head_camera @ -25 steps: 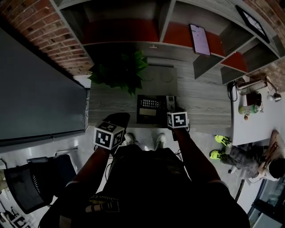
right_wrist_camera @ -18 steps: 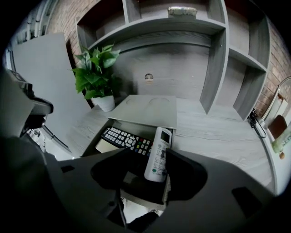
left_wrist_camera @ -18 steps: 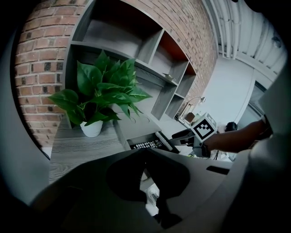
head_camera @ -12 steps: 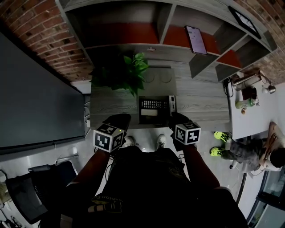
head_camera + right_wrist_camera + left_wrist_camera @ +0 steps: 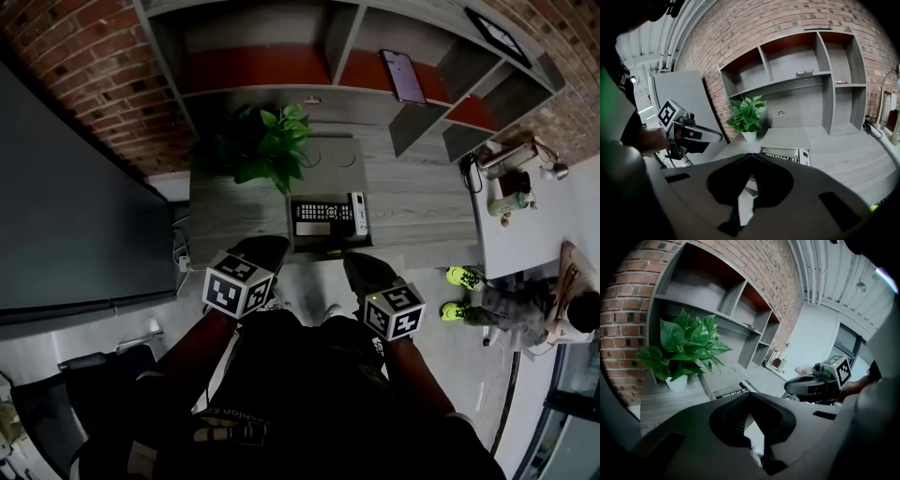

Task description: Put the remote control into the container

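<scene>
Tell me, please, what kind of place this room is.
Probably an office or a studio. It has a brick wall, grey built-in shelves, a wood-grain desk with a potted plant, and a person sitting beside a white table.

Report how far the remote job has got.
Done, it seems: a black remote control and a white remote control lie side by side inside the container on the table. In hand: nothing. The right tool has just been closing with nothing between its jaws; the left tool is shut and empty. Both hang short of the table. Left: nothing visible.
</scene>
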Available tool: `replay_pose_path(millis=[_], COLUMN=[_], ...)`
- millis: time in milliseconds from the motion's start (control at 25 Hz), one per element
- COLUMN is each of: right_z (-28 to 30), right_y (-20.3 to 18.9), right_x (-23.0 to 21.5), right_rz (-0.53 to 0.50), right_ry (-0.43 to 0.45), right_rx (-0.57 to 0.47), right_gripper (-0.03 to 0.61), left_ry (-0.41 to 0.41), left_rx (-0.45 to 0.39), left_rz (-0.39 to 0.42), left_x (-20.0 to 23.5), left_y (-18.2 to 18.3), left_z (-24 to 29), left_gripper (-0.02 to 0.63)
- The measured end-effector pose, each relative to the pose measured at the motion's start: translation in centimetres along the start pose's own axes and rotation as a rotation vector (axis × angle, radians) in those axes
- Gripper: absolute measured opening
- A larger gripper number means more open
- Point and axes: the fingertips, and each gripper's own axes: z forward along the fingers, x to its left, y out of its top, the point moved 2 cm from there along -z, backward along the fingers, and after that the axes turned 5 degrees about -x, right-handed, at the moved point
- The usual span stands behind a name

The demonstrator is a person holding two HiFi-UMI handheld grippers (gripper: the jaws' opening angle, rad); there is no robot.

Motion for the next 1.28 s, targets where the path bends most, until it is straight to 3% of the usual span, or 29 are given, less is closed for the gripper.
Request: replay_pose_path(millis=[400,640,760,1000,1280], right_z=[-5.1,-10.6,-13.3,-18.3,-20.8], right_y=[-0.2,-0.8,-2.2,-5.4,-8.2], right_x=[0.4,0.2,-0.3,-0.4,0.0], right_rz=[-0.005,-0.014,-0.012,0.058,0.03], right_ry=[0.081,0.147,0.174,0.263,0.309], right_rx=[-0.026,-0.068,-0.078,-0.054,-0.028], right_gripper=[0.008,0.008,0.008,0.008,0.008], left_ry=[0.087,0.136,0.158,0.22,0.299], left_rx=[-0.067,-0.133,-0.136,-0.174,-0.171], left_rz=[-0.031,-0.049,-0.043,-0.113,-0.151], left_x=[-3.7,-9.8,-13.4,-20.0,-24.2], left_y=[-1.0,-1.4,-3.2,-7.1,-10.8], left_z=[-2.6,-3.2,-3.6,-5.5,-7.8], left_gripper=[0.006,0.006,0.006,0.006,0.006])
